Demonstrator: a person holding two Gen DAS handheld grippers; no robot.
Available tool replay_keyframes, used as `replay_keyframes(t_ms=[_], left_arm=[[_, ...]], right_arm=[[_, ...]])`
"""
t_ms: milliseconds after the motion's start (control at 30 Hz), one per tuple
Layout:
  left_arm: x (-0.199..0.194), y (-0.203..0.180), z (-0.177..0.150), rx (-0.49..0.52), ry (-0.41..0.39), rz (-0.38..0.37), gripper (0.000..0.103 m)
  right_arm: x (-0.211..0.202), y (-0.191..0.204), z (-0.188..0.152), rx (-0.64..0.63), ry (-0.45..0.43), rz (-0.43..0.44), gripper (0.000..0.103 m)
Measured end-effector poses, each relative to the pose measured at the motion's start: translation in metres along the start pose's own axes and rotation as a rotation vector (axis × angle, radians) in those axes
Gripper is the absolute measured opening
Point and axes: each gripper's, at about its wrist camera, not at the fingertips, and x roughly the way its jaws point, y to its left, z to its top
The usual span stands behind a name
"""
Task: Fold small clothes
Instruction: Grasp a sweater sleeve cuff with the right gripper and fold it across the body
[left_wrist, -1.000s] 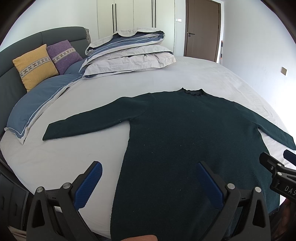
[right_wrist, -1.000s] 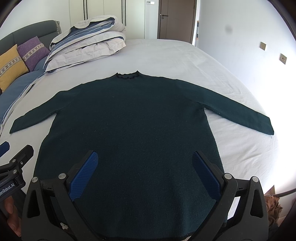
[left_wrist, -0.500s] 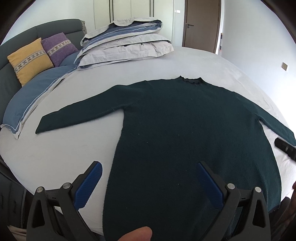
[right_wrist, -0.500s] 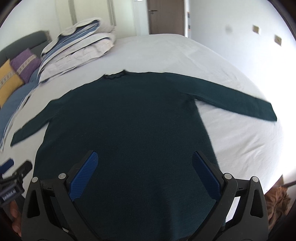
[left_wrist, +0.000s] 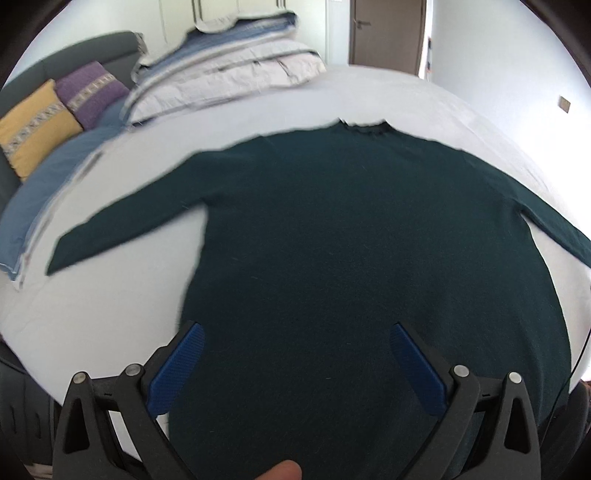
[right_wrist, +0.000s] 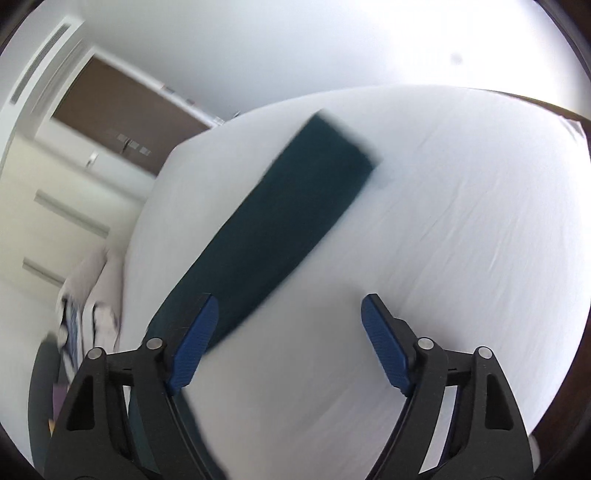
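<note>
Fuzzy dark-green knit sweater (left_wrist: 362, 266) lay flat on the smooth white sheet (right_wrist: 461, 206), with both left gripper (left_wrist: 295, 354) and right gripper (right_wrist: 288, 332) spread wide, ribbed blue pads holding nothing.

A dark green long-sleeved sweater (left_wrist: 351, 236) lies flat and unfolded on the white bed (left_wrist: 110, 314). Its sleeves are spread out to both sides, collar at the far end.

Right gripper (right_wrist: 288, 332) swung off sweater body, now tilted over right sleeve (right_wrist: 280, 221), jaws wide. Left gripper (left_wrist: 295, 363) moved in closer over sweater (left_wrist: 369, 258) hem, jaws wide.
</note>
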Motion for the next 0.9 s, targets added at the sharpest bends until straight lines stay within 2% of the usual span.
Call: replay_keyframes(t_ms=[33, 100, 200, 333, 400, 433, 500, 567, 633, 700, 800, 900], left_arm=[[0.004, -0.003, 0.002, 0.003, 0.009, -0.002, 0.103], [0.009, -0.008, 0.005, 0.0, 0.013, -0.012, 0.103], [0.016, -0.011, 0.011, -0.043, 0.008, -0.094, 0.103], [0.024, -0.013, 0.019, -0.096, -0.007, -0.139, 0.103], [0.032, -0.013, 0.024, -0.097, 0.026, -0.143, 0.103], [0.036, -0.011, 0.026, -0.102, 0.037, -0.14, 0.103], [0.036, -0.003, 0.027, -0.126, 0.021, -0.128, 0.103], [0.038, 0.004, 0.032, -0.14, 0.002, -0.153, 0.103], [0.044, 0.011, 0.035, -0.162, 0.018, -0.188, 0.103], [0.049, 0.021, 0.037, -0.202, 0.032, -0.244, 0.103], [0.056, 0.037, 0.041, -0.278, 0.029, -0.312, 0.103], [0.059, 0.056, 0.044, -0.35, 0.017, -0.379, 0.103]], right_arm=[[0.004, -0.005, 0.009, 0.009, -0.006, 0.01, 0.065], [0.013, -0.009, 0.028, 0.014, -0.027, 0.024, 0.064], [0.03, -0.007, 0.047, 0.002, -0.033, 0.033, 0.063], [0.051, -0.002, 0.062, -0.029, -0.015, 0.017, 0.039], [0.058, 0.002, 0.068, -0.048, -0.012, 0.002, 0.027], [0.06, 0.003, 0.07, -0.057, -0.017, -0.012, 0.016], [0.063, 0.019, 0.072, -0.084, -0.03, -0.023, 0.008], [0.066, 0.056, 0.058, -0.151, -0.038, -0.023, 0.007], [0.069, 0.102, 0.044, -0.267, -0.041, -0.017, 0.007], [0.072, 0.163, 0.025, -0.399, -0.034, 0.011, 0.007], [0.084, 0.253, -0.025, -0.587, 0.01, 0.072, 0.007], [0.103, 0.334, -0.091, -0.743, 0.084, 0.151, 0.007]])
